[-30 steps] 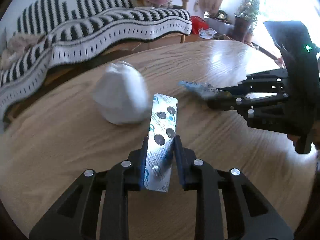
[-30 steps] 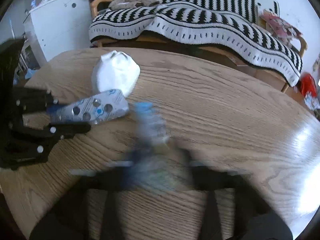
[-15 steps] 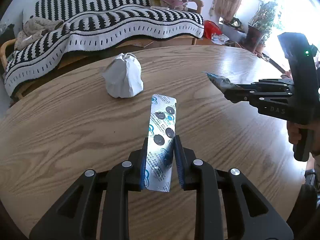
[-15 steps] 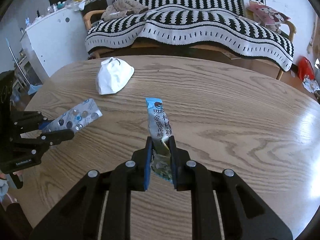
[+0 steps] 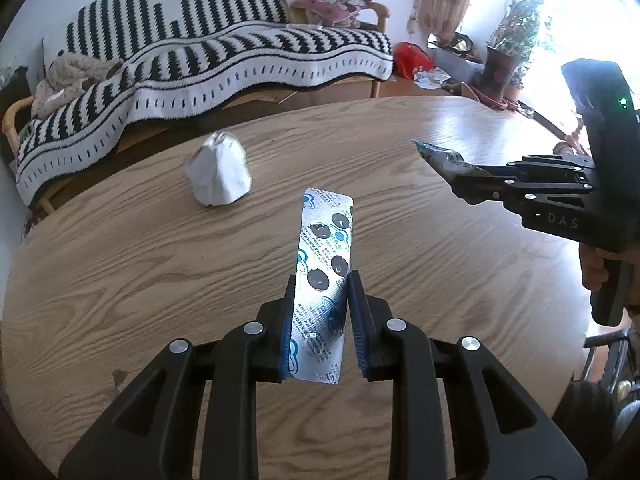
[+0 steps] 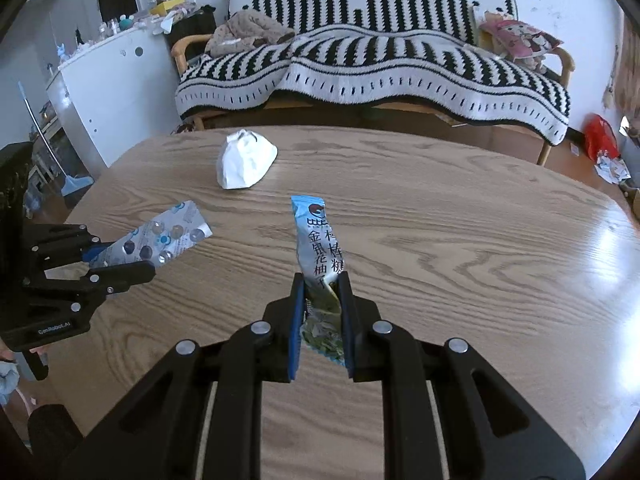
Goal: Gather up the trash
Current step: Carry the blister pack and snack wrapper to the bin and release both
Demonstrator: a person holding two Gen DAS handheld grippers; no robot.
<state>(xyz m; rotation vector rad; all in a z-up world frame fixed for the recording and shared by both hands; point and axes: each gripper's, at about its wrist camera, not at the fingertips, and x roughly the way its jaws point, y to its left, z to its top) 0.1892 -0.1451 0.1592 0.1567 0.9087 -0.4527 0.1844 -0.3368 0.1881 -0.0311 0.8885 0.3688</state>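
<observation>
Since lifting, wad point(image 5: 219, 174) lies farther off.

Left tool point(image 5: 322, 312): pointed forward and down, jaws drawn close, clamped on a flat strip that stands upright between the blue pads point(image 5: 289, 332). Seen from the right side, its body sits low at the left edge, fingers level.

Right tool point(image 6: 320, 312): same downward tilt, jaws narrow, pinching a thin packet. A hand point(image 5: 596, 268) grips its handle at the right edge; fingers wrapped around the grip.
</observation>
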